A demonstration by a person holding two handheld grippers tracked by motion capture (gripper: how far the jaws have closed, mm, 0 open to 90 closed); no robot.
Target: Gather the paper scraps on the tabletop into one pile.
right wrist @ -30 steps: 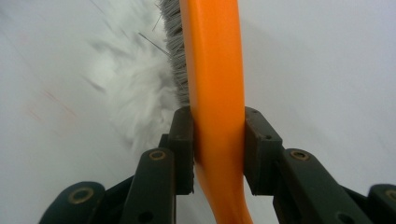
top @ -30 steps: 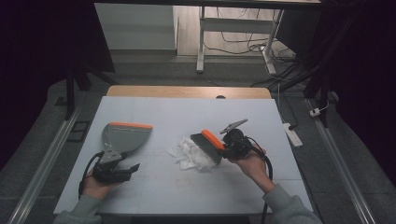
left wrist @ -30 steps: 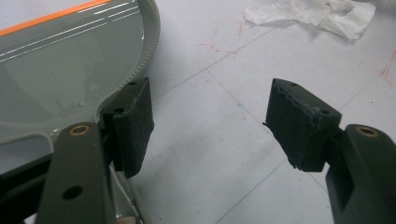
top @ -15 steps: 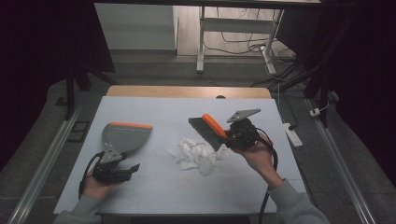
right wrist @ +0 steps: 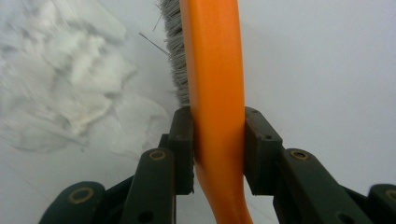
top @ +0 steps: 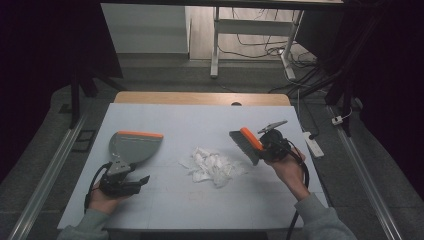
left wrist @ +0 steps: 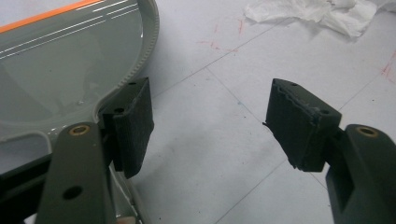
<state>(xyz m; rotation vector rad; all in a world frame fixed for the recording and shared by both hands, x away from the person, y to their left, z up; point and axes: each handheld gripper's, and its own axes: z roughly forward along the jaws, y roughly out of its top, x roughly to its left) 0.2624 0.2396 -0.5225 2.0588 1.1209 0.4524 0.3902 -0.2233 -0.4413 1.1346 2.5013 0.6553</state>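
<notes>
The right gripper [top: 263, 146], clamped on the brush [top: 246, 144], sits just right of the tissue pile [top: 212, 165], dustpan [top: 132, 146] far left beside the left gripper's [top: 131, 181] apart jaws

Background of the scene. The white rectangular tabletop sheet [top: 200, 125] carries thin grid lines and faint red marks. Beyond its far edge lies a light wooden strip [top: 200, 98]. Right of the sheet, on the grey floor, rests a white power strip [top: 313, 144]. Farther off beyond the wooden strip stands a white metal desk leg [top: 215, 42], with black cables [top: 260, 37] on the floor just beside it.
</notes>
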